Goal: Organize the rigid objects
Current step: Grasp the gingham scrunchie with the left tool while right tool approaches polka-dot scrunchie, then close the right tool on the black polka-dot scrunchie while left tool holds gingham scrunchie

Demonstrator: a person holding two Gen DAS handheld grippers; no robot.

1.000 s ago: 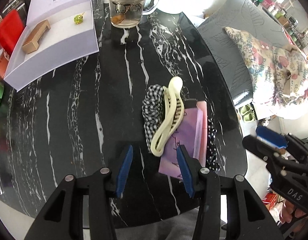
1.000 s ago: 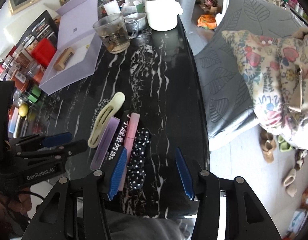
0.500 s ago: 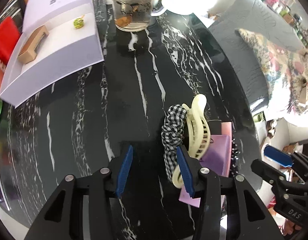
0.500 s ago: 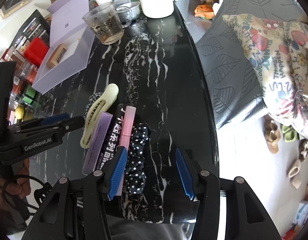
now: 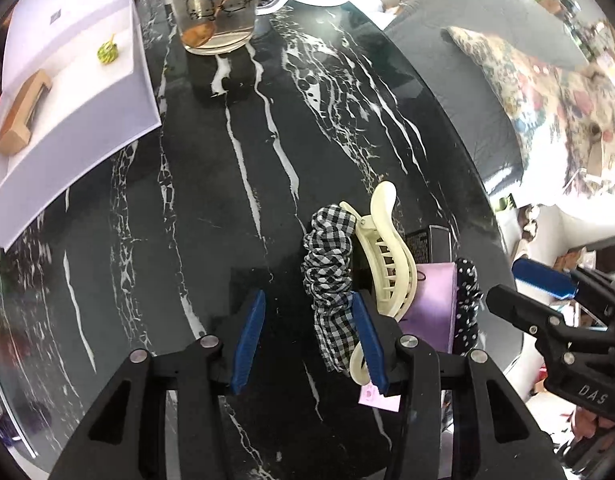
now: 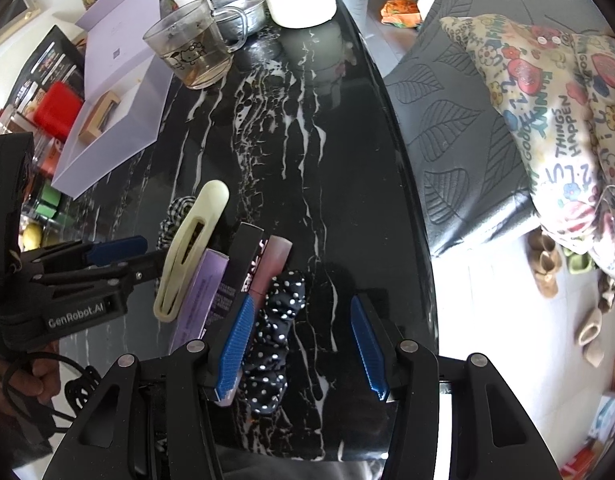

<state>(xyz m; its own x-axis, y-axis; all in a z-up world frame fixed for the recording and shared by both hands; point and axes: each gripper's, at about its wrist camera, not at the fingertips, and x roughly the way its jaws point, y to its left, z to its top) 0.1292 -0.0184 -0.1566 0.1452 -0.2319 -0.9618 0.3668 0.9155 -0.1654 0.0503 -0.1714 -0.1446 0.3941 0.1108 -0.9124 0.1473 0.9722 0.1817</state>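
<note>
Left wrist: checked scrunchie (image 5: 331, 288) lies between open left tongs (image 5: 309, 340).

Left gripper (image 5: 309, 338) pointing steeply down, jaws parted, right gripper (image 6: 303, 344) likewise

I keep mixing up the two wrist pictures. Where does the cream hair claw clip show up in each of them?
Left wrist: the cream hair claw clip lies right of centre, low, beside the checked scrunchie.
Right wrist: the clip lies left of centre, next to the left gripper.
Shared landmark: the glass mug, at the far end of the table in both.
</note>
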